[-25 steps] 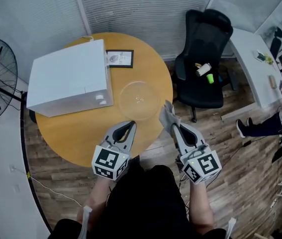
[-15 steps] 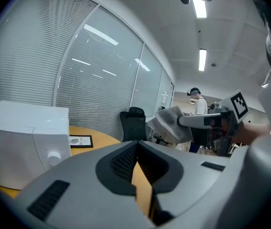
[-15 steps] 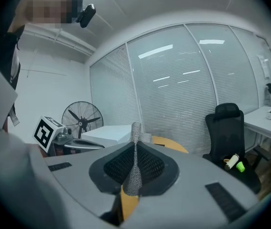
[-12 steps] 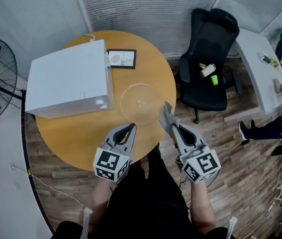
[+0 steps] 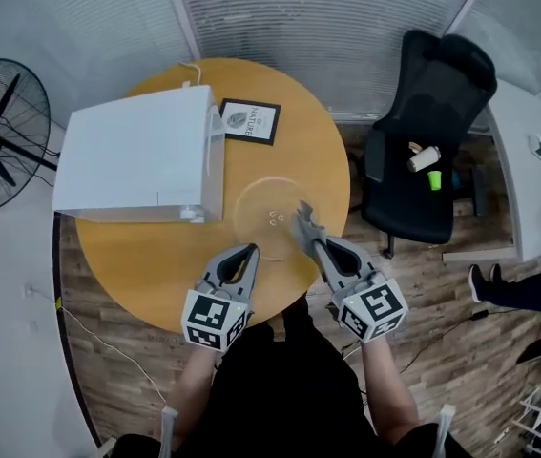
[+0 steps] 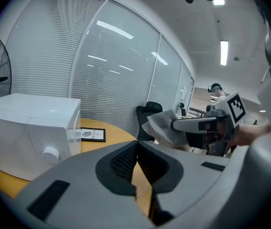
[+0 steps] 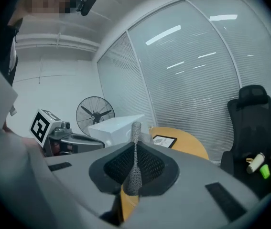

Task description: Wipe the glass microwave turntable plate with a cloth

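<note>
**Glass turntable plate** (image 5: 270, 216): round and clear, with the wood seen through it and small hub marks at its centre. It is laid flat on the round wooden table (image 5: 127, 260), just right of the white microwave (image 5: 141, 156), toward the table's near right edge.

**Cloth** (image 5: 301, 221): grey, waffle-textured, folded thin. It is seen over the plate's right rim in the head view. Whether it touches the glass cannot be told.

**Left gripper** (image 5: 249, 250): jaws are brought fully together with nothing between them. It is held by the plate's near left edge.

**Right gripper** (image 5: 310, 239): jaws are clamped on the cloth, which is stood edge-on between them.

**Surface and room, left to right:** a pedestal fan (image 5: 3, 132) is placed at the far left. A framed card (image 5: 251, 120) is laid behind the plate, beside the microwave. Slatted blinds are hung along the glass wall. A black office chair (image 5: 437, 151) is set right of the table, with a white desk (image 5: 523, 175) at the far right. The floor is laid in wood plank.

**Count:** plate 1; cloth 1; grippers 2; microwave 1; card 1; fan 1; chair 1.
</note>
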Action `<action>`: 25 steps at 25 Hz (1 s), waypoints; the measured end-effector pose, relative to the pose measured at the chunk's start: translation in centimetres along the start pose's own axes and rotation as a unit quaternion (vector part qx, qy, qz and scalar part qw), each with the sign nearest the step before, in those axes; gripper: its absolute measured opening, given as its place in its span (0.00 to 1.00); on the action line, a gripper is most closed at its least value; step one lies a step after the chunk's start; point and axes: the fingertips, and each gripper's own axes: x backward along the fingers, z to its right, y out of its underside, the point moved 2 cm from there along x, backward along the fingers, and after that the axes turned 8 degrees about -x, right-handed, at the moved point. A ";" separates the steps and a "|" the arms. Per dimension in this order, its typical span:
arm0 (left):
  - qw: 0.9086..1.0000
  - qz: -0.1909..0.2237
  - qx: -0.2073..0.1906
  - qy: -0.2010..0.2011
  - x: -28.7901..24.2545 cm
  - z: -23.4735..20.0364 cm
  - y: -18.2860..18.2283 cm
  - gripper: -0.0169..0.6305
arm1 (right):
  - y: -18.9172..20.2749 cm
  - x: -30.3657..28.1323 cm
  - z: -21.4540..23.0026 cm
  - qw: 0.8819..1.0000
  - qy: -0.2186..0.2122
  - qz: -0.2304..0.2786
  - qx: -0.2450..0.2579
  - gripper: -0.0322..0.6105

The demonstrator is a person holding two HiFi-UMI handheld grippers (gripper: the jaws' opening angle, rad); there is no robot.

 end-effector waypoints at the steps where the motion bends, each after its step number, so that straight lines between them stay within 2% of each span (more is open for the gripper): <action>1: 1.000 -0.006 0.003 -0.008 -0.6 0.0 0.3 0.02 | 0.1 -0.6 0.7 1.000 -0.009 -0.007 0.000 0.08; 7: 0.997 -0.044 0.033 -0.063 -3.4 -1.0 2.9 0.02 | 1.0 -3.5 3.7 0.998 -0.056 -0.039 -0.008 0.08; 14: 0.986 -0.084 0.089 -0.111 -4.5 -2.9 7.4 0.02 | 3.4 -6.2 5.4 0.993 -0.085 -0.080 -0.010 0.08; 20: 0.974 -0.099 0.162 -0.124 -5.0 -4.9 12.1 0.06 | 5.3 -7.8 6.0 0.991 -0.086 -0.101 -0.006 0.09; 25: 0.961 -0.117 0.222 -0.114 -5.4 -5.9 16.2 0.11 | 6.6 -8.3 6.3 0.990 -0.072 -0.117 -0.006 0.08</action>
